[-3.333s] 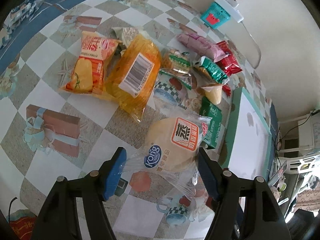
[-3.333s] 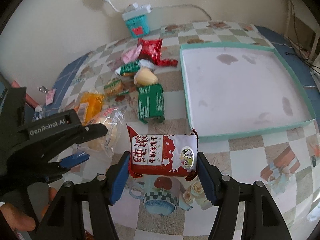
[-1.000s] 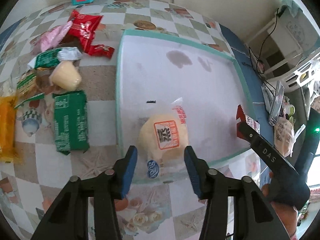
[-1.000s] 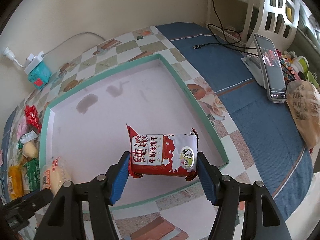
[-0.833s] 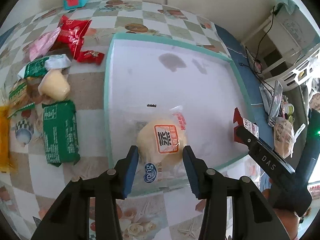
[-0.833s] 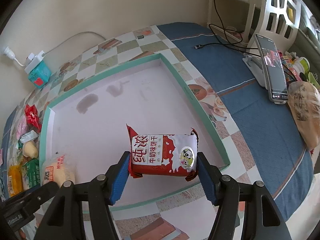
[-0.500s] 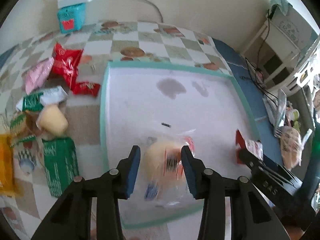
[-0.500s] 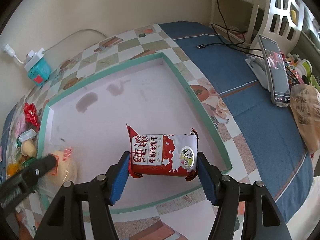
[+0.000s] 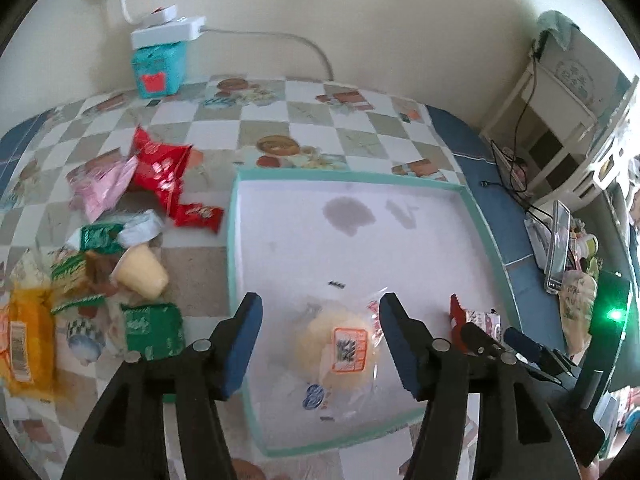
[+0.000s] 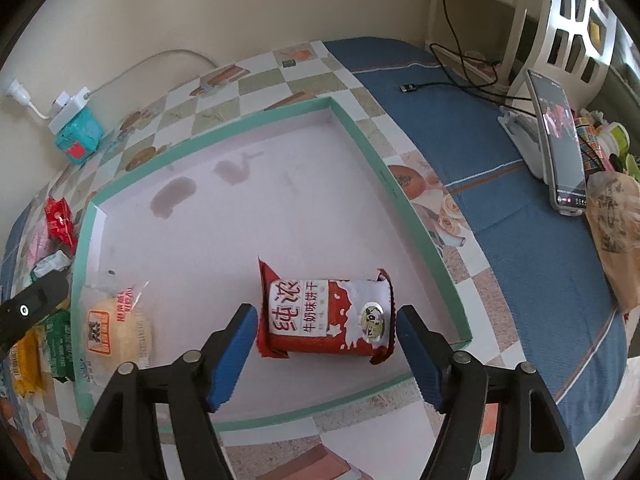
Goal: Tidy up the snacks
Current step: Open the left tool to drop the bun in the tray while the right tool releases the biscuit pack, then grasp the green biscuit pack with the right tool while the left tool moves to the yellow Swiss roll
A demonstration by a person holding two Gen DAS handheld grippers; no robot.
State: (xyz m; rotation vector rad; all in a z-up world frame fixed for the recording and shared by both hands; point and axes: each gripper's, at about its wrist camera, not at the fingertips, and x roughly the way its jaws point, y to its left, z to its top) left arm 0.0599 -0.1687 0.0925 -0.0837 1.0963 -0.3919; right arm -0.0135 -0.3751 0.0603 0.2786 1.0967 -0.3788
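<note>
A teal-rimmed tray (image 9: pixel 234 216) with a white floor lies on the checked tablecloth. A round bun in clear wrap (image 9: pixel 338 350) lies in the tray's near-left corner; it also shows in the right wrist view (image 10: pixel 114 334). My left gripper (image 9: pixel 318 312) is open above the bun, jaws apart from it. A red and white milk biscuit pack (image 10: pixel 326 314) lies in the tray's near part. My right gripper (image 10: pixel 324 328) is open around the pack, with small gaps at both sides. The same tray (image 10: pixel 416 216) fills the right wrist view.
Left of the tray lie several loose snacks: a red pack (image 9: pixel 160 168), a pink pack (image 9: pixel 102 186), a yellow jelly cup (image 9: pixel 140 272), a green pack (image 9: pixel 152 330), an orange bag (image 9: pixel 24 340). A teal box (image 9: pixel 160 66) stands by the wall. A phone on a stand (image 10: pixel 558 140) stands right.
My left gripper has opened and let the bun go into the tray, then pulled back. My right gripper has opened and the biscuit pack now rests on the tray floor.
</note>
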